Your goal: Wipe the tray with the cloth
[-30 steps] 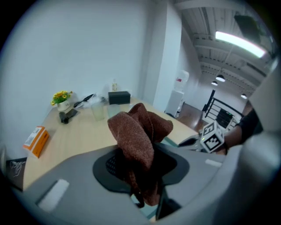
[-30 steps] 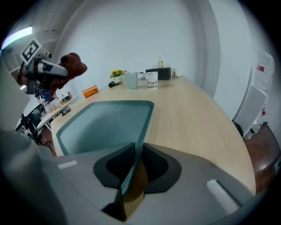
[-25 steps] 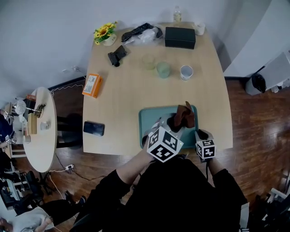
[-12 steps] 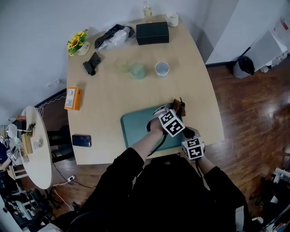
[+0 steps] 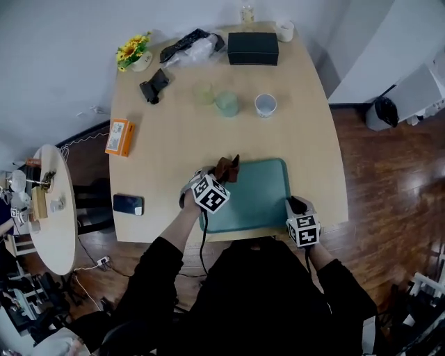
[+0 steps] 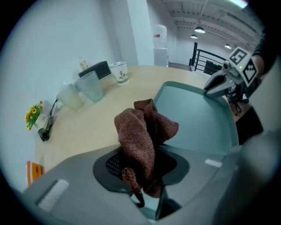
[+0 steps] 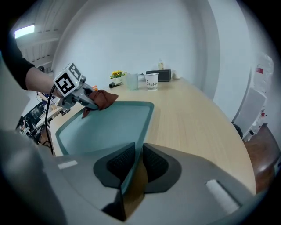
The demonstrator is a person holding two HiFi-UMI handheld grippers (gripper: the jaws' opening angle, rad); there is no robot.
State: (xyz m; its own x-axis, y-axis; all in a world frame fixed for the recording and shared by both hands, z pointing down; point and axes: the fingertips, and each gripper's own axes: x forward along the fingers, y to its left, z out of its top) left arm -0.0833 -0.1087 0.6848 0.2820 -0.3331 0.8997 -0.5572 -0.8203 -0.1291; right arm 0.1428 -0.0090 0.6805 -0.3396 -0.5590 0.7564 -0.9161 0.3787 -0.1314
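Wiping seems to be beginning; most of the teal tray [image 5: 261, 198] is likely still waiting.
Left gripper [image 5: 218, 178] is clenching the brown cloth [image 5: 227, 167] at its corner; right gripper [image 5: 295, 204] is pinching the rim.

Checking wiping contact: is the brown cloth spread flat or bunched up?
Bunched up. The brown cloth stands as a crumpled wad, pinched in the left claw, at a corner of the tray.

One tray [image 5: 274, 191] on the counter [image 5: 167, 153], one cloth [image 5: 226, 169]. Two tongs: left tongs [image 5: 220, 175], right tongs [image 5: 295, 204]. Cups, four: clear cup [image 5: 204, 92], green cup [image 5: 227, 103], patterned cup [image 5: 265, 105], small white cup [image 5: 285, 30]. One black box [image 5: 252, 49], one bottle [image 5: 247, 12], one phone [image 5: 128, 204], one orange box [image 5: 119, 136], one flower pot [image 5: 133, 53].
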